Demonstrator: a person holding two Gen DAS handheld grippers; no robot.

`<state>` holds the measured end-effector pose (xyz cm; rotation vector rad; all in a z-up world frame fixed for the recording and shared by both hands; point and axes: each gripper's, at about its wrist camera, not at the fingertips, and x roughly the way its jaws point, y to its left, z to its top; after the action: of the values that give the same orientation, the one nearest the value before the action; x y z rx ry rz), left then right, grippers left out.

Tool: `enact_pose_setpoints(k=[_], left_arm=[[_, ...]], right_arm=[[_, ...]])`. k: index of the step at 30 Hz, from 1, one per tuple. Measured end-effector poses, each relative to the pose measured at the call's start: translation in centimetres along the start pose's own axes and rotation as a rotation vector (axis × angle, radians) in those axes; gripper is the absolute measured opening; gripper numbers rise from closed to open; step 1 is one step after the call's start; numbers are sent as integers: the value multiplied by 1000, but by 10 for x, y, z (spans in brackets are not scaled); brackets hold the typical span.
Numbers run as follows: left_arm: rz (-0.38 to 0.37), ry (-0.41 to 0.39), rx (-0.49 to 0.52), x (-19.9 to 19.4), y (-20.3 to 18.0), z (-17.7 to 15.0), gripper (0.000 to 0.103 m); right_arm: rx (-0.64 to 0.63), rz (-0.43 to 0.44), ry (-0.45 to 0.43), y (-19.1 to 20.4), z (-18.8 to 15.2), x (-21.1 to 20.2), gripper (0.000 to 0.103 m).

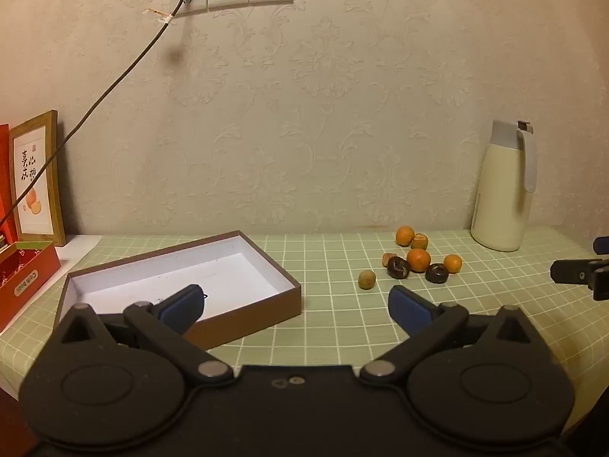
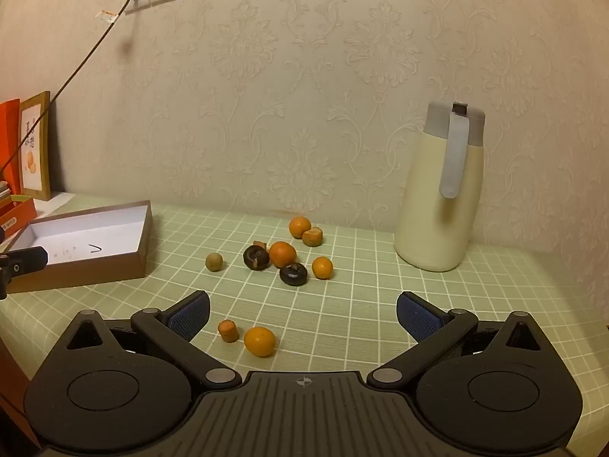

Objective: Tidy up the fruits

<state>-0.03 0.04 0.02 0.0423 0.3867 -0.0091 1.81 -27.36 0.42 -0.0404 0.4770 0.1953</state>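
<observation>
A brown box with a white inside [image 1: 182, 282] lies open and empty on the green checked cloth; it also shows in the right wrist view [image 2: 83, 243]. Small fruits lie in a cluster: oranges [image 1: 418, 259] [image 2: 282, 254], dark round fruits [image 1: 398, 267] [image 2: 293, 274], a tan round one [image 1: 367, 279] [image 2: 214, 261]. An orange fruit [image 2: 260, 341] and an orange chunk [image 2: 228, 330] lie just ahead of my right gripper [image 2: 302, 314], which is open and empty. My left gripper [image 1: 295, 304] is open and empty, its left finger over the box's near corner.
A cream thermos jug [image 1: 504, 186] [image 2: 441, 190] stands at the back right against the wall. A framed picture [image 1: 36, 179] and red boxes [image 1: 23, 270] stand at the far left. A black cable [image 1: 114, 83] hangs from the wall socket. The other gripper's tip [image 1: 578, 272] shows at right.
</observation>
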Motion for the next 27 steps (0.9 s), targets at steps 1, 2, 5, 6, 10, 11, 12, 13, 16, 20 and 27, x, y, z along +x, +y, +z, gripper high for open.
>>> enact_pose_setpoints(k=[1,2,5,6,10,11,12,13,16,20,27], left_arm=[[0,0,-1,0,0,0,97],[1,-1,0,0,0,0,97],[3,-2,4,-2,0,0,97],[3,3,4,-1,0,0,97],[3,4,6,1,-2,0,97],[3,4,6,1,-2,-1,97],[5,4,6,1,-2,-1,97],[5,3,7,1,-2,-1,97],[6,3,4,0,-2,0,97],[5,5,5,1,-2,-2,97],[2,8,5,1,-1,-2,97]], right_arm=[[-10,-5,-4,0,0,0,103],[-10,-5,-4,0,0,0,103],[-5,-4,-4,-1,0,0,103],[-4,-3,-4,-1,0,0,103],[-6,-3,-2,-5,2,1,103],[-7,-3,-3,-4,2,1,103],[-7,-3,-3,-3,1,0,103],[-6,-3,-3,-1,1,-1,103],[-4,-3,0,-1,1,0,103],[-3,-2,0,-1,1,-1,103],[-3,-2,1,-1,0,-1,103]])
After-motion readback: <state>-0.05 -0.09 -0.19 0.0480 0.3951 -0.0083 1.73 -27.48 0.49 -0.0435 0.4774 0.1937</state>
